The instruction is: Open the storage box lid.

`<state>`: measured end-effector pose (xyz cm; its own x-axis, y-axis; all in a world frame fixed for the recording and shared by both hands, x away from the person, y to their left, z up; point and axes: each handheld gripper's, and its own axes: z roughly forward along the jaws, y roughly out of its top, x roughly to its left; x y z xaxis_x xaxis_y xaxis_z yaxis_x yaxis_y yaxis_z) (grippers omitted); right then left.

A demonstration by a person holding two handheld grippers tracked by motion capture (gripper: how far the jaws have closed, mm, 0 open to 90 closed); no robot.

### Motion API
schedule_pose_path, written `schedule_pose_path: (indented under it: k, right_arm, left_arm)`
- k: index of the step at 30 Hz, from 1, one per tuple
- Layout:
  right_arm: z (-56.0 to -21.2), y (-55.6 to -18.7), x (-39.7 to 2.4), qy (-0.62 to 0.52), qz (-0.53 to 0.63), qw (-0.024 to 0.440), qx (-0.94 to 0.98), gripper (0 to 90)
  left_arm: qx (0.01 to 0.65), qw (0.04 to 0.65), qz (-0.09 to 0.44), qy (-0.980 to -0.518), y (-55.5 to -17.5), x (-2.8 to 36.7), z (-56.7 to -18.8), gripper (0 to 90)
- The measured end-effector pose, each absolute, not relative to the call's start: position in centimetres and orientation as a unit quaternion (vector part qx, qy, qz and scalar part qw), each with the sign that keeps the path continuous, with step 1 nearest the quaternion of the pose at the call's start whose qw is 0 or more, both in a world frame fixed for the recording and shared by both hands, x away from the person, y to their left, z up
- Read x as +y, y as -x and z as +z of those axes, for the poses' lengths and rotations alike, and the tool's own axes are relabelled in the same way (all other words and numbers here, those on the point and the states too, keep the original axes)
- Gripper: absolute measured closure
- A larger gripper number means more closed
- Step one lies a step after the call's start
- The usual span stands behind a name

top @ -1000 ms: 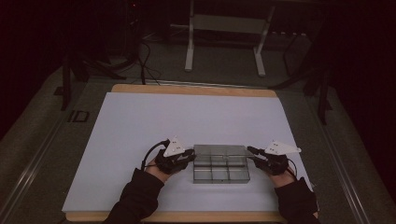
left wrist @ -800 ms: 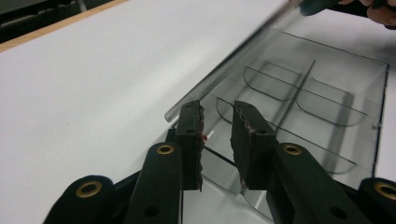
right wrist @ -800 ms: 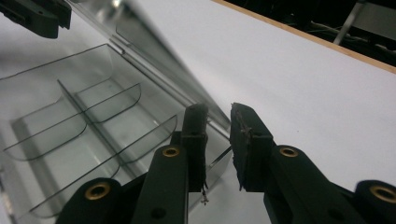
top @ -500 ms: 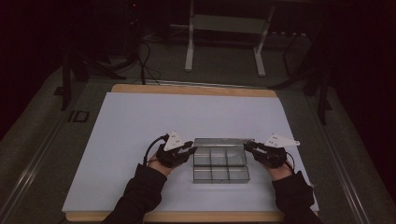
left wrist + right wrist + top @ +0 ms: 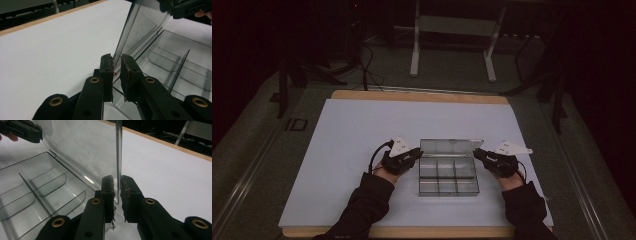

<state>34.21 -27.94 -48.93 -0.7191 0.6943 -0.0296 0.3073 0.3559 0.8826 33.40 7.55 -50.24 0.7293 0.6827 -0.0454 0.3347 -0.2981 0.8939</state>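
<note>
A clear plastic compartment box (image 5: 447, 175) lies on the white table top, near the front. Its clear lid (image 5: 451, 146) stands up along the far side. My left gripper (image 5: 416, 154) is at the lid's left end and my right gripper (image 5: 478, 153) at its right end. In the left gripper view the left gripper (image 5: 116, 67) is shut on the lid (image 5: 142, 25) at its edge, beside the empty compartments (image 5: 175, 62). In the right gripper view the right gripper (image 5: 117, 187) is shut on the lid (image 5: 87, 152) the same way, beside the tray (image 5: 37, 195).
A white sheet (image 5: 362, 130) covers the wooden table, whose far edge (image 5: 412, 96) shows bare wood. Beyond the table a metal stand (image 5: 452, 45) and cables lie on the dark floor. The person's dark sleeves (image 5: 362, 210) come in from the bottom.
Both hands have moved away from the person along the box's sides, and the lid has swung up from the box to stand upright.
</note>
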Motion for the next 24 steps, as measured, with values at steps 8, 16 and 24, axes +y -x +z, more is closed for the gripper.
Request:
schedule_pose_path:
  k: [8,16,24]
  right_arm:
    - [-49.0,-34.9,-27.6,-0.331,0.472,0.204,0.791,81.2]
    - [-49.4,-35.6,-27.3,-0.356,0.479,0.198,0.778,80.4]
    - [-49.5,-36.0,-26.9,-0.364,0.471,0.204,0.777,77.6]
  left_arm:
    - [0.337,0.504,0.177,-0.775,-34.1,7.3,-50.6,82.7]
    - [0.351,0.507,0.178,-0.767,-34.7,7.2,-50.9,83.3]
    - [0.358,0.507,0.172,-0.765,-35.1,7.2,-51.0,82.9]
